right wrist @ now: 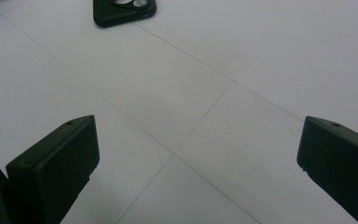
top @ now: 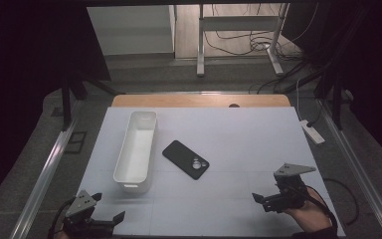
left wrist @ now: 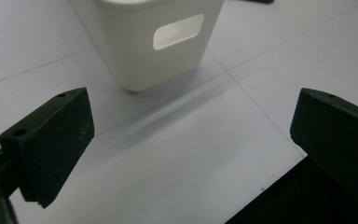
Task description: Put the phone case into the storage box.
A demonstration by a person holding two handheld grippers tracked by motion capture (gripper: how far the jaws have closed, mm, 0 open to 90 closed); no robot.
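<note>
Dark room, white mat (top: 229, 134) on a wooden table, cables all over the floor behind. On the mat I've got a long white bin (top: 136, 149) on the left and a black phone (top: 186, 159) lying camera side up just right of it, not touching.

Both grippers sit at the near edge, holding nothing. Left gripper (top: 110, 220) has its jaws spread wide; its own view looks straight at the bin's near end wall with the handle slot (left wrist: 178, 31). Right gripper (top: 262, 200) is spread wide too, and in its view the phone (right wrist: 124, 11) sits far ahead, up and to the left of the jaws.

The bit that matters: the phone's long axis runs diagonally, far-left to near-right, camera end pointing toward my right side. I'd say the right gripper is better placed, so I'd reach forward-left with it and turn the wrist so the jaws close across the short width. The bin's long axis runs near to far, right next door.
</note>
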